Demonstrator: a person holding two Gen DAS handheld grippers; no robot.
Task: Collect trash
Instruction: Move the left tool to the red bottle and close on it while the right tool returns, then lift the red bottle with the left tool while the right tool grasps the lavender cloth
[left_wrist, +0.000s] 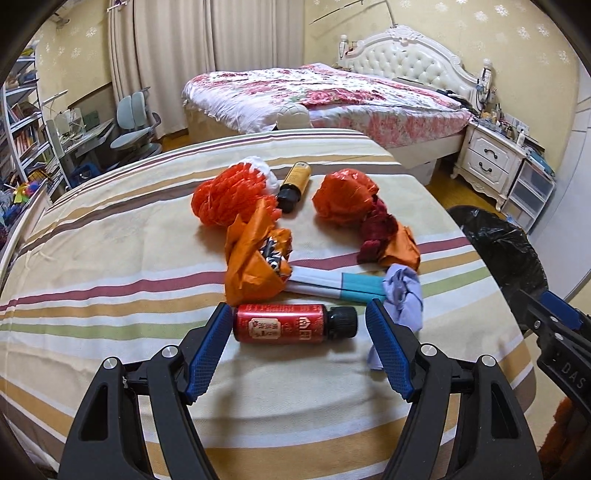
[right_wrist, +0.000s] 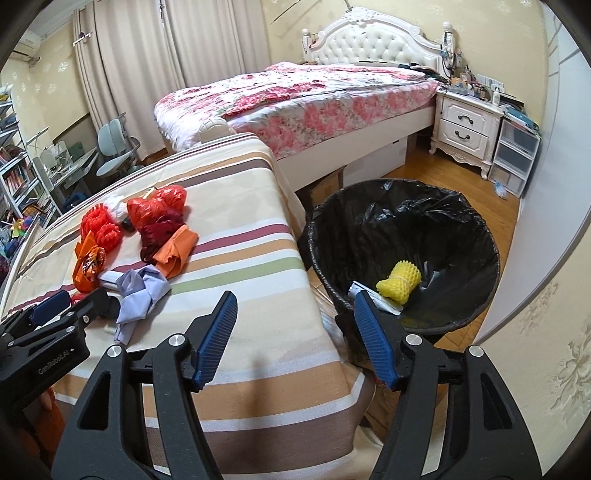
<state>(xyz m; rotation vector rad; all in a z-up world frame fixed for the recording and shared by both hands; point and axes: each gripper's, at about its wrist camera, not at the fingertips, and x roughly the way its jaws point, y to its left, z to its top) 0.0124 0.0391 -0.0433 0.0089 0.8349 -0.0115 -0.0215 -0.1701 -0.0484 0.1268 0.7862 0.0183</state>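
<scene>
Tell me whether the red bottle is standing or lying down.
Lying down: the small red bottle with a black cap rests on its side between the open left gripper fingers.

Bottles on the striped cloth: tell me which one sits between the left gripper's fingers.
The red bottle, lying on its side between the open left gripper fingers. The amber bottle lies farther back, among the orange netting.

Red bottle glossy, ribbed black cap; counter cloth woven, matt; bin liner shiny crinkled plastic; floor wood.
</scene>
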